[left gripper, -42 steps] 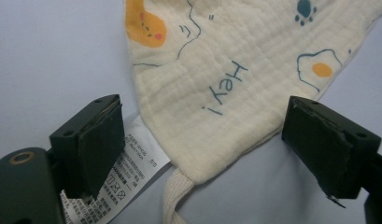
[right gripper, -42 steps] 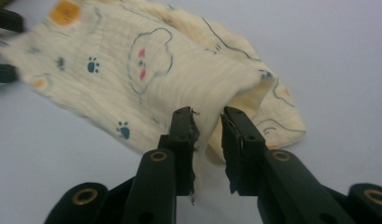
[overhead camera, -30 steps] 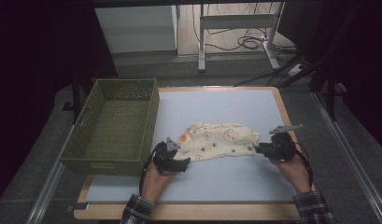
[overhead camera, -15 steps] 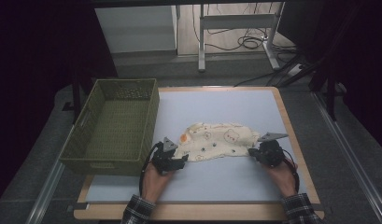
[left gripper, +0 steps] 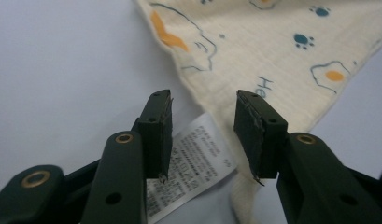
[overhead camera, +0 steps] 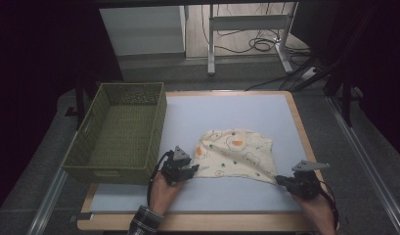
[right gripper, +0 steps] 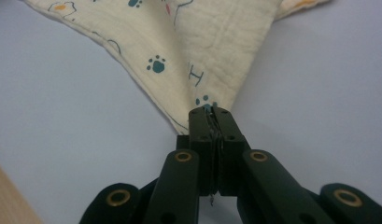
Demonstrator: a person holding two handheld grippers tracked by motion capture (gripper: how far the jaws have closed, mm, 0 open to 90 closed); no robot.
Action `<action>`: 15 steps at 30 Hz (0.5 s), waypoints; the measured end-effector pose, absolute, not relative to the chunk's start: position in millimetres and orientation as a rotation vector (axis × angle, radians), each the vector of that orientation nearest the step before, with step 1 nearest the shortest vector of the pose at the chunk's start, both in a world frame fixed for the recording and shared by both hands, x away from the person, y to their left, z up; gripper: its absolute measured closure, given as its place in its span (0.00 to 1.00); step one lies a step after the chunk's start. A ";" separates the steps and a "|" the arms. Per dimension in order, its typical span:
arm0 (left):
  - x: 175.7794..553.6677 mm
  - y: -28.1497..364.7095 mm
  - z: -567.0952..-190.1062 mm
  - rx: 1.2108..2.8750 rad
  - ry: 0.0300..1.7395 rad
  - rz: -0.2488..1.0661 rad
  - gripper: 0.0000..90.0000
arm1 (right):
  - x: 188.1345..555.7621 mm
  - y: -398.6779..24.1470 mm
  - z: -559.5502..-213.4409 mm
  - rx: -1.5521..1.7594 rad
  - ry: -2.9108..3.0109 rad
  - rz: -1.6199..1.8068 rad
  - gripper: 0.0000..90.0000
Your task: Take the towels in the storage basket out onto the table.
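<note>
Cloth (overhead camera: pixel 236 154) on the blue table (overhead camera: pixel 227 112), beside the green basket (overhead camera: pixel 120 132).
We found the right gripper (right gripper: pixel 210 111) clamped on a corner near a printed "H"; left gripper (left gripper: pixel 203 133), jaws closing, straddled the illegible care label (left gripper: pixel 195 161), pads not touching.

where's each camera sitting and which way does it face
high view: above the person's side, looking forward and down at the table; both hands show.
left gripper view: rides the left gripper, looking along its parted jaws at the cloth.
right gripper view: rides the right gripper, shut on a cloth corner.
All share the cloth.
</note>
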State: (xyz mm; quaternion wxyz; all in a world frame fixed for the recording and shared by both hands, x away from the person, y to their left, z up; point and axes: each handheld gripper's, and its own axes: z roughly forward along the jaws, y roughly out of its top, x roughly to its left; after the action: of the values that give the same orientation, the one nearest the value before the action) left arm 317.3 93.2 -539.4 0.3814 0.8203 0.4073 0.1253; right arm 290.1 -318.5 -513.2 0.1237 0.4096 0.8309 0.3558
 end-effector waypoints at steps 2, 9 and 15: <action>314.6 88.2 -538.9 2.129 1.020 0.346 0.76 | 285.2 -320.3 -515.8 1.198 2.425 1.049 0.98; 300.5 94.1 -532.5 2.182 0.966 0.271 0.98 | 270.4 -319.3 -515.2 1.174 2.440 1.070 0.98; 283.1 100.6 -528.6 2.202 0.940 0.215 0.98 | 254.5 -319.0 -515.0 1.155 2.464 1.073 0.98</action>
State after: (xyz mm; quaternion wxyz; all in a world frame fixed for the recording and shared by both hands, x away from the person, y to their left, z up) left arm 283.1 100.6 -528.6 0.3606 0.8544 0.3648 0.0834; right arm 254.5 -319.0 -515.0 0.1080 0.3927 0.8373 0.3648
